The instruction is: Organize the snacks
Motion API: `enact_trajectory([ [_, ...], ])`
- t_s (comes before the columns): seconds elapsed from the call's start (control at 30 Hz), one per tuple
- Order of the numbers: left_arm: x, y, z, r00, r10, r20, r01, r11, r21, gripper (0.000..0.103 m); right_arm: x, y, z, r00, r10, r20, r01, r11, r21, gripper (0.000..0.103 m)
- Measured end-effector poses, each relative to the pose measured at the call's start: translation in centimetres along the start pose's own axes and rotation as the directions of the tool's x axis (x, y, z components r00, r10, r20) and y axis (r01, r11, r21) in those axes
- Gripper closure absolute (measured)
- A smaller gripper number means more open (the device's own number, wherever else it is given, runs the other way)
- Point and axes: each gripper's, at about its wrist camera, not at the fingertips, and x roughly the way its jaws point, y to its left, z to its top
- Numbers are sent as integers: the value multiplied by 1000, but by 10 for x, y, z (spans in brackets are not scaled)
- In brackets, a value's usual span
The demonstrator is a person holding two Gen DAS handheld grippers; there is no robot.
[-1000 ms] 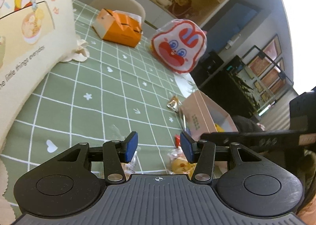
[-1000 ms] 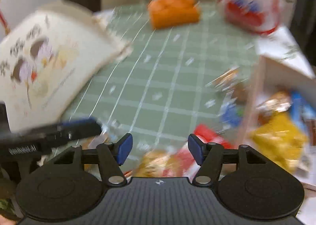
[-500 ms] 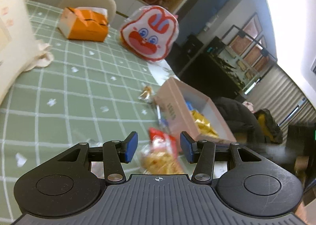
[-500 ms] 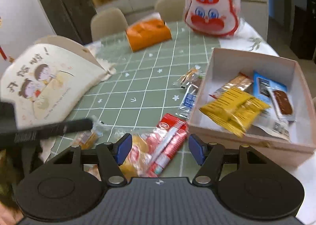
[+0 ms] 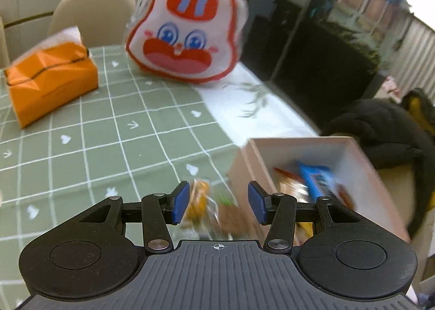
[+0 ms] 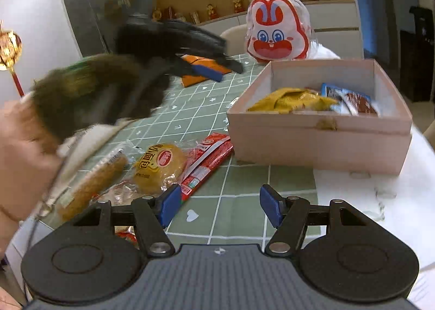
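Note:
A pink box (image 6: 320, 144) on the green checked tablecloth holds a yellow packet (image 6: 291, 99) and a blue packet (image 6: 342, 96); it also shows in the left wrist view (image 5: 252, 157). Loose snacks lie left of it: a red packet (image 6: 206, 160), a round bread (image 6: 160, 164) and a long bread (image 6: 92, 182). My left gripper (image 5: 217, 206) is open above a blurred clear-wrapped snack (image 5: 201, 201) beside the box. It also shows blurred in the right wrist view (image 6: 214, 68). My right gripper (image 6: 220, 208) is open and empty near the front table edge.
A bunny-face bag (image 5: 187, 35) and an orange tissue box (image 5: 51, 76) stand at the far side. A chair (image 5: 92, 13) is behind them. A cream printed bag (image 6: 89, 136) lies at the left. White cloth (image 6: 380, 201) covers the table's right side.
My left gripper has swung right and forward toward the pink box, now over the clear-wrapped snack. My right gripper has dropped lower and pulled back toward the table's front edge.

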Motion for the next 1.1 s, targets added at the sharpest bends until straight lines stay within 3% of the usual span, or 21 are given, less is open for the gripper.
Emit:
enact_trajectory([
  [0.1,26,-1,2,999,19,-36,-19,1000,3,50,-1,-6,-5,1000,28,5,-28,999,23,38],
  [0.17,34,-4,-1,999,43,-27,-42,999,29,53,-7,-7,-6,997,68,35,-69,997,25,31],
  [0.33,25,-4,-13,999,14,-49,-9,996,94,70,-7,-2,-11,996,76,41,-76,997,-7,29],
  [0.4,15,-7,-26,999,20,-45,-13,988,153,69,-7,-1,-12,996,73,44,-73,997,-20,29],
  [0.57,-19,-7,-57,999,9,-45,1,976,218,69,4,1,-7,1000,15,-2,-15,999,-33,29],
  [0.73,-60,7,-92,997,-54,-56,64,978,198,70,13,-3,4,998,-55,-25,54,998,-20,29],
  [0.8,-73,14,-107,991,-106,-81,120,976,181,86,19,-6,12,998,-36,-51,37,999,25,29],
  [0.9,-84,14,-130,982,-142,-127,166,964,210,87,36,-1,24,995,1,-100,4,998,55,31],
  [0.97,-91,11,-141,985,-126,-122,153,957,246,87,53,9,31,990,-10,-138,13,1000,17,38],
  [1.1,-106,16,-144,987,-133,-89,150,964,218,86,92,27,45,974,-127,-187,115,991,-73,46],
])
